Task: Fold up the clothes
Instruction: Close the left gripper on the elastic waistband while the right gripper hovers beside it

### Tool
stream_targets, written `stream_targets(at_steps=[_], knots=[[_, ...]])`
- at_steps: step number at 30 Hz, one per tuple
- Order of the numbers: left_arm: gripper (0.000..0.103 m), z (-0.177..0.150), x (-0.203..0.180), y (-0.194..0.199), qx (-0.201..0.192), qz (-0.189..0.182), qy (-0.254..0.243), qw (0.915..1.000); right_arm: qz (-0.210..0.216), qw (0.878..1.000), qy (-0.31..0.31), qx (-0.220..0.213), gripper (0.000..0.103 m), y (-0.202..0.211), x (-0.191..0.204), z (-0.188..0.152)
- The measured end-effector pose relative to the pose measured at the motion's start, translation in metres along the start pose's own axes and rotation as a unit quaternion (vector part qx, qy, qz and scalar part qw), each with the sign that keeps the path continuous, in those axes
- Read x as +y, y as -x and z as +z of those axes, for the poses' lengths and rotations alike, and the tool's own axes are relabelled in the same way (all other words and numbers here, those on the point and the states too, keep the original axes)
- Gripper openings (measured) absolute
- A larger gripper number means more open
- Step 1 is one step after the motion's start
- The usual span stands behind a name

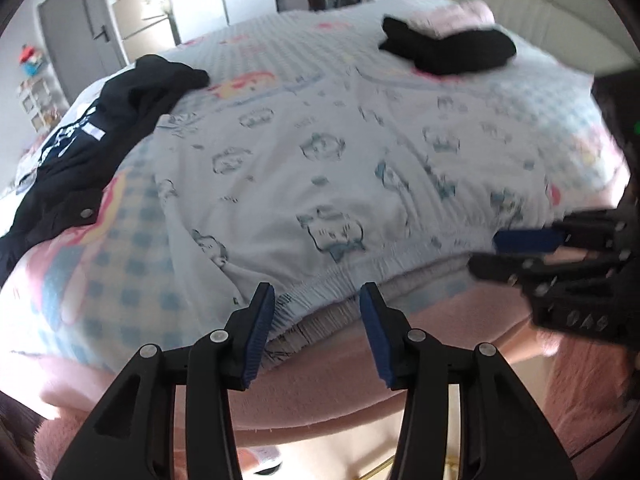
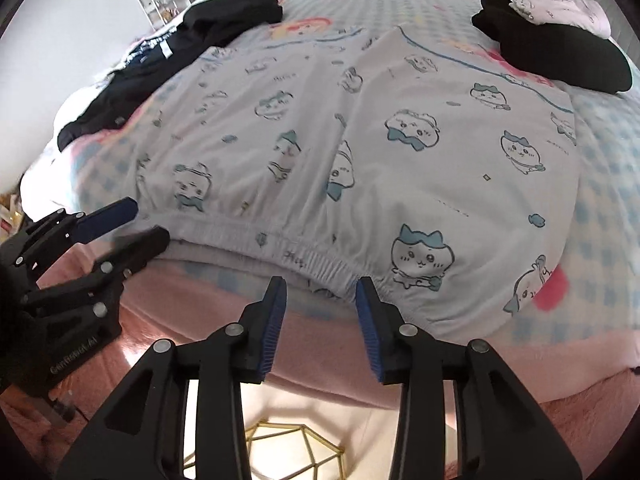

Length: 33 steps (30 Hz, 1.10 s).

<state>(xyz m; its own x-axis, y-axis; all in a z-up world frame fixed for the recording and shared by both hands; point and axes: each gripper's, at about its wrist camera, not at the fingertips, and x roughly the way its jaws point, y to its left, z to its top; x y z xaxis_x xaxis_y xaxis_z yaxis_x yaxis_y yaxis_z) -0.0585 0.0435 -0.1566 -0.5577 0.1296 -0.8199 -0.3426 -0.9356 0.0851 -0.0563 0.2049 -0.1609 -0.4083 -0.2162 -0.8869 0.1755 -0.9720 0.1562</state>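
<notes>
the pale cartoon-print shorts [image 2: 352,152] lie spread flat at the bed's [image 2: 600,208] near edge, waistband nearest; left tongs [image 1: 317,328] spread, empty, just before the waistband; right tongs [image 2: 321,324] likewise spread, pinching nothing

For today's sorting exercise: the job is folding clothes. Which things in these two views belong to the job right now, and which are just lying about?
In the job:
- printed pyjama shorts, spread flat
- left gripper, open at the waistband
- right gripper, open at the waistband

Lying about:
- black jacket
- folded black garment
- pink pillow
- gold wire basket
</notes>
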Motion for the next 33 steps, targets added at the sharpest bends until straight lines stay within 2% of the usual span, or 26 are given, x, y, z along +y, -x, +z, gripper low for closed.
stream_targets(at_steps=[4,7,9,12,16,18,20,21,22,23,24,27,31,33], knots=[[0.047,-0.005,-0.003,-0.004,0.005,0.002,-0.015,0.9999,0.003,1.0,-0.017,-0.003,0.037,0.002,-0.01,-0.006],[0.039,-0.002,0.0,-0.005,0.0,0.008,-0.005,1.0,0.005,0.999,-0.04,-0.009,0.037,0.004,-0.021,-0.01],[0.038,0.0,0.003,-0.005,-0.004,0.011,0.0,0.9999,0.006,0.998,-0.055,-0.017,0.037,0.006,-0.025,-0.01],[0.038,0.002,0.004,-0.005,-0.011,0.014,0.003,0.9998,0.002,0.999,-0.039,-0.016,0.037,0.005,-0.019,-0.009],[0.045,0.004,-0.007,-0.011,-0.007,0.025,-0.022,0.9994,0.012,1.0,-0.018,-0.012,0.042,0.002,-0.005,-0.008],[0.045,0.005,-0.01,-0.012,-0.008,0.029,-0.025,0.9992,0.009,1.0,-0.014,-0.017,0.05,-0.001,0.0,-0.008],[0.041,0.005,-0.006,-0.012,-0.011,0.025,-0.013,0.9995,0.006,1.0,-0.012,-0.018,0.05,-0.005,0.001,-0.006],[0.027,0.004,-0.003,-0.01,-0.015,0.024,-0.005,0.9996,0.004,1.0,-0.013,-0.017,0.047,-0.006,0.0,-0.005],[0.022,0.004,0.0,-0.009,-0.018,0.023,0.003,0.9996,0.003,1.0,-0.014,-0.016,0.046,-0.008,-0.001,-0.004],[0.02,0.004,0.003,-0.007,-0.022,0.02,0.012,0.9995,0.004,1.0,-0.022,-0.017,0.04,-0.006,-0.004,-0.004],[0.018,0.003,0.006,-0.004,-0.027,0.013,0.019,0.9994,0.005,0.999,-0.031,-0.019,0.03,-0.004,-0.007,-0.004],[0.014,0.002,0.006,0.003,-0.037,0.006,0.016,0.9992,0.005,0.999,-0.033,-0.017,0.021,-0.002,-0.009,-0.004],[0.012,-0.002,0.007,0.01,-0.04,0.002,0.017,0.9991,0.009,1.0,-0.024,-0.016,0.024,0.001,-0.002,-0.005],[0.012,-0.005,0.009,0.012,-0.036,0.003,0.02,0.9991,0.016,1.0,-0.019,-0.018,0.035,0.002,0.003,-0.006]])
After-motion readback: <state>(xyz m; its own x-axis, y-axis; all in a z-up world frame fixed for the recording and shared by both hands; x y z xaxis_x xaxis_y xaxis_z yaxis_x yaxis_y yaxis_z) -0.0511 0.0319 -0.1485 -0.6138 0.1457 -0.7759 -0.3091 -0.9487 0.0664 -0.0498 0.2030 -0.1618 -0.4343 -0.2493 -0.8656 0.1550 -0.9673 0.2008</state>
